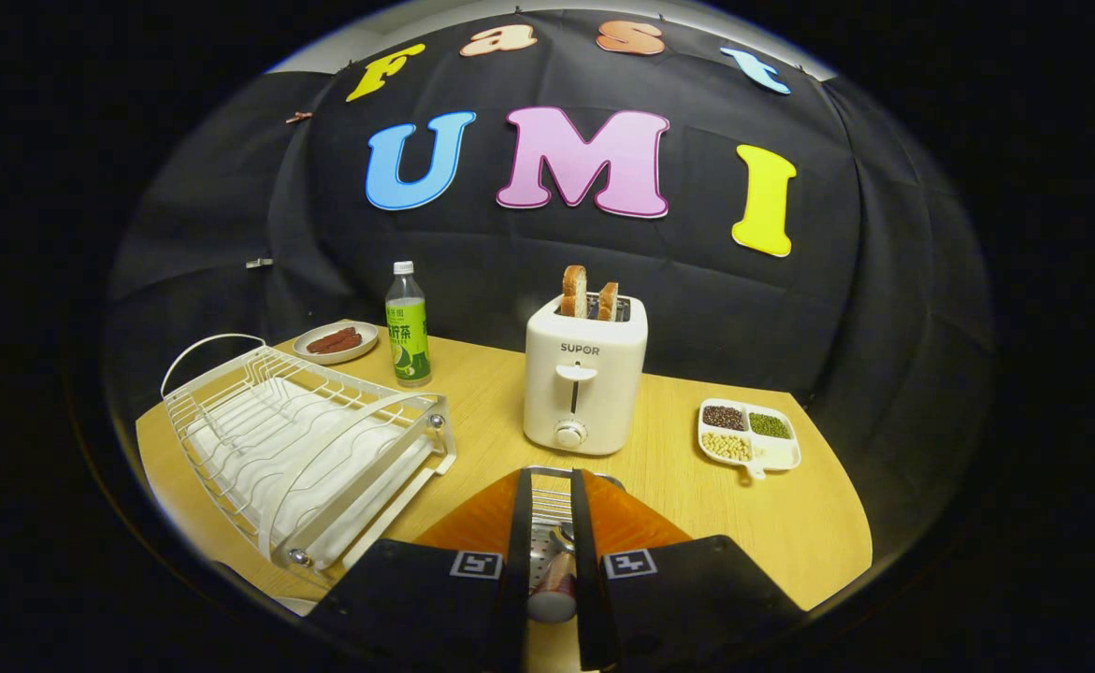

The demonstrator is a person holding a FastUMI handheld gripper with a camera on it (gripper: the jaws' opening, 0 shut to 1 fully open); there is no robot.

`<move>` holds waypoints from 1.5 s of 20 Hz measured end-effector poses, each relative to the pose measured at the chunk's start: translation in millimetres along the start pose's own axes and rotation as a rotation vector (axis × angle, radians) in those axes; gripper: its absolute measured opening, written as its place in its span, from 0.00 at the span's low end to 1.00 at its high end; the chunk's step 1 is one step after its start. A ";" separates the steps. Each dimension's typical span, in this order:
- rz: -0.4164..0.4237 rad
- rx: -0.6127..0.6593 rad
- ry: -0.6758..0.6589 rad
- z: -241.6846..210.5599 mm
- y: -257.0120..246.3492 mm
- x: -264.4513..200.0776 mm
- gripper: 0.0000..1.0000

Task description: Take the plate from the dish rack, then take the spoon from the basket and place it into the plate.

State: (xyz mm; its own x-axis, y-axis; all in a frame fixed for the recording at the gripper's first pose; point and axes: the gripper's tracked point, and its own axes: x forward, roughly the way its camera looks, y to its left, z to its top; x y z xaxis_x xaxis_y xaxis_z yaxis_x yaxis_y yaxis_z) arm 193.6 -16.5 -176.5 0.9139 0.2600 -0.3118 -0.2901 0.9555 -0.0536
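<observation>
My gripper point(551, 481) points down toward the near part of the wooden table. A spoon point(554, 572) with a shiny bowl and a reddish handle sits in the narrow gap between the fingers, and both fingers press on its handle. An orange plate point(641, 528) lies under the fingers and spreads out to both sides of them. The perforated metal basket point(547, 509) shows between and just beyond the fingertips, but the fingers cover most of it. The white wire dish rack point(304, 439) stands to the left of the fingers with no plate in it.
A white toaster point(584, 383) holding two bread slices stands just beyond the fingertips. A green-labelled bottle point(408, 336) and a small dish of sausages point(335, 342) stand behind the rack. To the right of the toaster is a divided dish of beans point(748, 435).
</observation>
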 end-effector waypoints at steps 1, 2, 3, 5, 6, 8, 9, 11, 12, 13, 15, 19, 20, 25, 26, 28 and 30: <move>-0.001 0.004 0.006 0.8 -2.9 2.0 0.23; -0.003 0.008 0.015 -0.4 -4.1 2.4 0.23; -0.011 0.012 0.016 1.1 -8.2 1.9 0.23; -0.008 0.020 0.019 3.3 -9.9 2.3 0.23; -0.004 0.018 0.019 5.1 -10.8 1.9 0.23; 0.007 0.011 0.006 12.6 -11.4 -0.8 0.23; 0.011 0.004 -0.001 17.3 -11.9 -3.6 0.23; 0.019 -0.001 -0.030 31.9 -12.6 -10.4 0.23; 0.027 -0.001 -0.051 41.6 -12.2 -14.0 0.23; 0.032 -0.014 -0.068 49.0 -12.0 -18.0 0.23; 0.042 -0.038 -0.096 63.8 -11.8 -26.0 0.23; 0.074 -0.033 -0.125 89.2 -6.3 -44.8 0.23; 0.080 -0.034 -0.125 94.5 -4.4 -51.5 0.23; 0.180 0.009 -0.107 102.6 23.1 -92.5 0.23; 0.196 -0.012 -0.096 100.2 28.0 -100.1 0.23; 0.229 -0.034 -0.079 93.6 36.8 -115.9 0.23; 0.267 -0.021 -0.062 83.1 49.4 -131.7 0.22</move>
State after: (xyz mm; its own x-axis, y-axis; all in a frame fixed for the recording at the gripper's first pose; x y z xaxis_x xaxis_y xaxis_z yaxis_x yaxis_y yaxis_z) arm 82.5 8.1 -59.3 0.8194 0.5113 -0.2593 -0.5288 0.8488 0.0027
